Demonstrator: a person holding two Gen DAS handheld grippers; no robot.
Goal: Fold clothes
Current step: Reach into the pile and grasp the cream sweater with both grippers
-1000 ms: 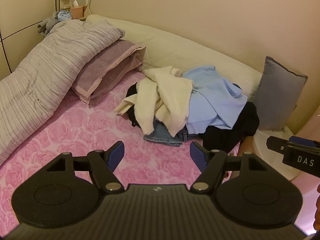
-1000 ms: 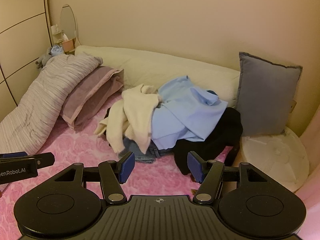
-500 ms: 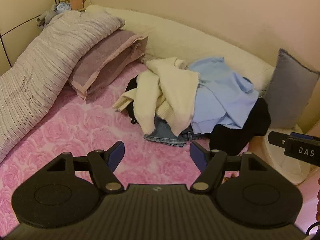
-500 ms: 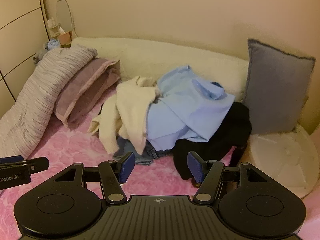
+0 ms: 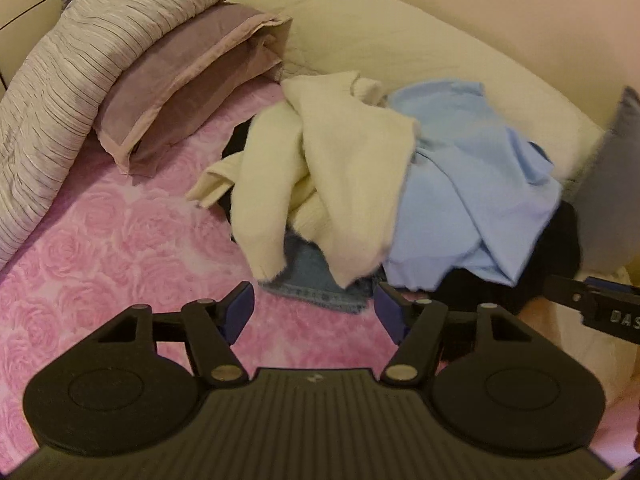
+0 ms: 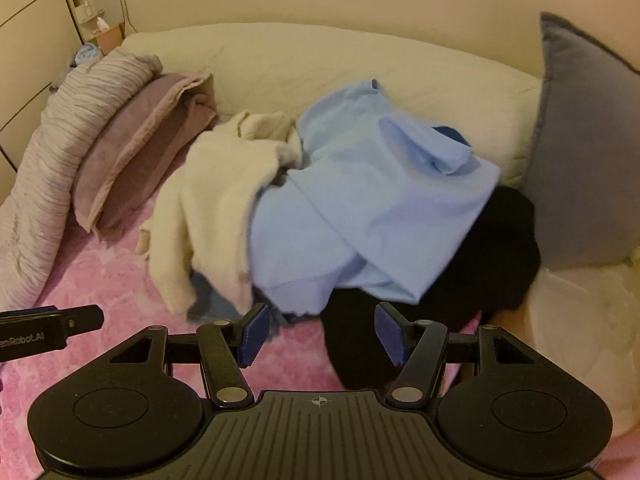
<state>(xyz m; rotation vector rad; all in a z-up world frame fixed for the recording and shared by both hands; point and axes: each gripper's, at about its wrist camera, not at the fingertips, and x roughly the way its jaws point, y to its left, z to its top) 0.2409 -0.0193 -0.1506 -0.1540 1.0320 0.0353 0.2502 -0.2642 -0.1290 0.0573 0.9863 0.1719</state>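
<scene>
The bed (image 5: 120,232), covered in a pink sheet, carried my pile of clothes (image 6: 320,208) against its cream headboard (image 6: 340,64): blue shirt (image 6: 380,208), cream sweater (image 5: 344,176), black garment (image 6: 500,256), jeans (image 5: 316,284). My left tool (image 5: 313,307) and right tool (image 6: 318,334) hovered before the pile, each wide open and holding nothing.

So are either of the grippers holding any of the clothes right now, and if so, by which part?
Nothing is held. The left gripper and right gripper are both open and empty, short of the clothes pile on the bed.
</scene>
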